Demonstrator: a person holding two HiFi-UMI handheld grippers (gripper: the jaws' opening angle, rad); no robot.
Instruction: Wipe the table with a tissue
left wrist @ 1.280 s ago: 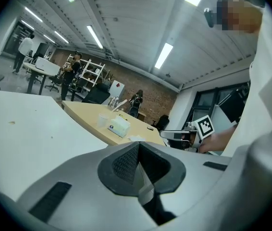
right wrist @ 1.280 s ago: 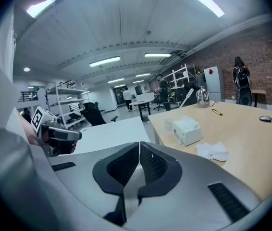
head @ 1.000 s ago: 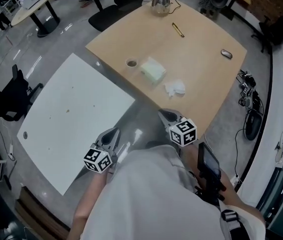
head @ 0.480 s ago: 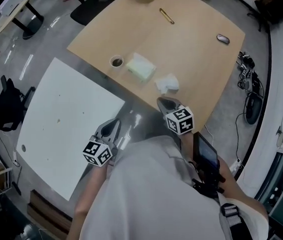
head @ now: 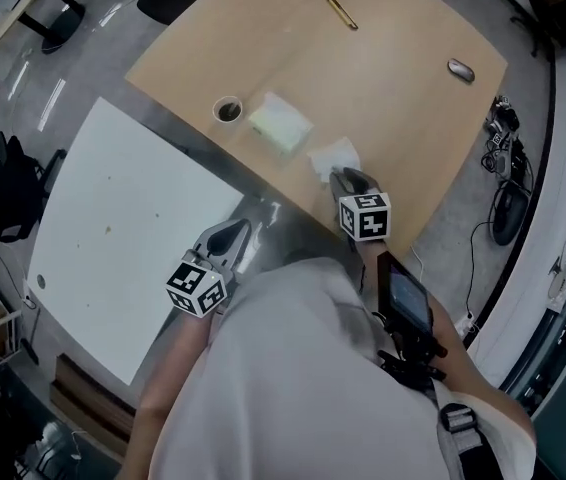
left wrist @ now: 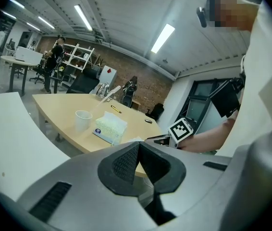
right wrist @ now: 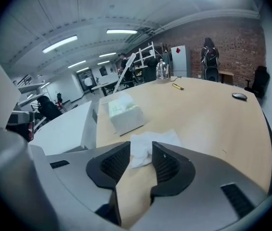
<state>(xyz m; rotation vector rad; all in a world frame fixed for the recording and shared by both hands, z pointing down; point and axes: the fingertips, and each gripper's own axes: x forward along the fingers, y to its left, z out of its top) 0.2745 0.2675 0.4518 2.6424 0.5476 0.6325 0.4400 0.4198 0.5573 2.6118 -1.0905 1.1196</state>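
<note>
A crumpled white tissue (head: 331,155) lies on the wooden table (head: 403,118) near its front edge. My right gripper (head: 348,179) reaches over that edge and points down at it. In the right gripper view the tissue (right wrist: 150,141) has its near end between the fingertips of the right gripper (right wrist: 140,148). The jaws have just been opening and stand apart, not pressing on the tissue. My left gripper (head: 233,232) hangs over the gap between the two tables. Its jaws meet at the tips of the left gripper (left wrist: 138,144), with nothing between them.
A tissue pack (head: 281,126) and a paper cup (head: 227,110) stand left of the tissue. A pen (head: 341,12) and a mouse (head: 460,69) lie farther back. A white table (head: 113,218) stands at the left. Cables (head: 508,198) lie on the floor at the right.
Both grippers have moved forward toward the wooden table. The right one has come down over the table's edge onto the tissue, and its jaws now stand apart.
</note>
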